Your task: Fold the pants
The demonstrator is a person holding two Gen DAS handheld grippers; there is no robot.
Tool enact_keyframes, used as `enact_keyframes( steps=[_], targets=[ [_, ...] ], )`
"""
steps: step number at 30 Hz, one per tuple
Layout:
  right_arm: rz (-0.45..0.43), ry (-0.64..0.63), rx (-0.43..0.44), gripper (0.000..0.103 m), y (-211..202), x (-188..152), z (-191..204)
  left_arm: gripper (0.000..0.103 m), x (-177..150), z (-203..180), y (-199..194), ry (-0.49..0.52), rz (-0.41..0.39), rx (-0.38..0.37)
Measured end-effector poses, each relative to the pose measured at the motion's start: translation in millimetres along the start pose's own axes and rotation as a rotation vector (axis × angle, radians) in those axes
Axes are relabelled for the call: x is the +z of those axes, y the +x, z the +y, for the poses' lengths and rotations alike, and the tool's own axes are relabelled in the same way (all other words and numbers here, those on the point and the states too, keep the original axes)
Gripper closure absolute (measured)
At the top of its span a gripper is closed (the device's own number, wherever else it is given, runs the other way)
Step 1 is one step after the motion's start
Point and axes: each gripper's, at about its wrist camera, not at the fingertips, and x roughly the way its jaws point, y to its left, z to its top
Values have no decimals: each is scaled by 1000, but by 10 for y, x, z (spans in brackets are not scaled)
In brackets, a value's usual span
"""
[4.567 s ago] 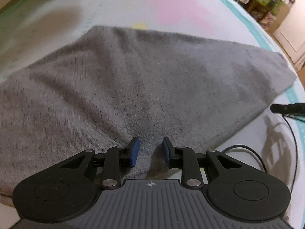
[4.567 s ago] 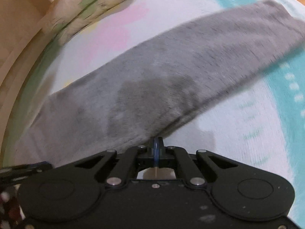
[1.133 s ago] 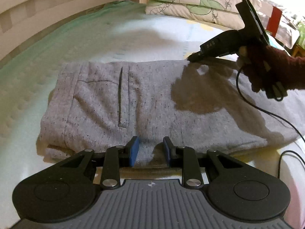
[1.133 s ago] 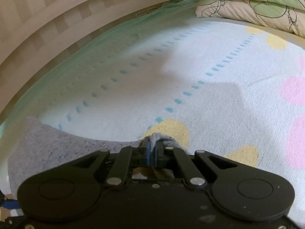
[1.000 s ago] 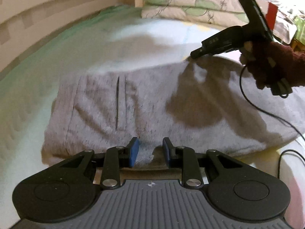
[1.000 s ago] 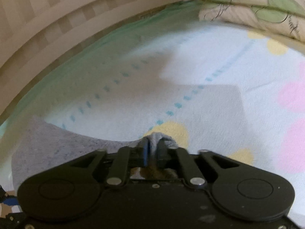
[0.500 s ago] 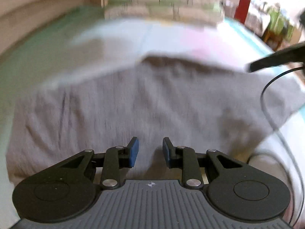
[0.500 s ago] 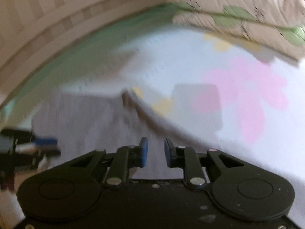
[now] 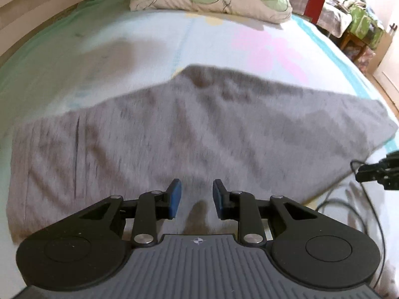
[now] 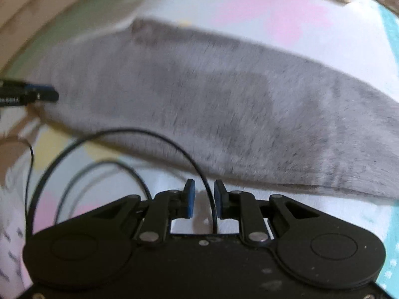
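Right hand-held gripper [image 10: 202, 199]: having released the far edge, now retreating, empty, slightly parted. Left hand-held gripper [image 9: 196, 199]: hovering, empty, slightly parted. Pants [image 9: 174, 134]: lying half-folded across bed [image 9: 99, 49]; soft, limp; grip hem.

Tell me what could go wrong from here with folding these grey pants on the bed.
1. A black cable loops right between the right tongs; closing now could pinch it instead of cloth.
2. The same cable lies along the near edge of the grey pants, so it might get folded inside.
3. Neither the right nor the left tongs holds fabric, and the pants look rumpled near the far edge, so the next fold may come out uneven.
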Motion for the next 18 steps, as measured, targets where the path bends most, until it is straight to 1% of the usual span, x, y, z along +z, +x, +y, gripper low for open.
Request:
enact_keyframes(
  steps=[2,5,6,8,10,12,14,16,18],
  targets=[
    [-44,33,-45,84,-94,-29,-4,77,166,-41,64,8,-25,-11],
    [-130,2,-132,84,-226,-55,29,77,443,-114,171,-4,-71,-39],
    [-151,-6,-149,84,-231,-36,35,77,526,-137,233,-12,-75,-46],
    [-174,6,-167,84,-206,-30,-14,77,697,-150,405,-51,-70,-51],
    [-174,49,-177,84,-133,17,-129,77,831,-143,588,-85,-63,-55],
    [-154,88,-176,84,-6,31,-192,77,942,-116,770,-100,-68,-27],
    [-143,88,-187,84,74,28,-248,77,1046,-75,940,-113,-69,1],
    [-132,107,-179,84,127,25,-328,77,1141,-34,1145,-119,-41,34],
    [-141,132,-165,84,157,29,-389,76,1198,-2,1316,-106,3,77]
  ],
)
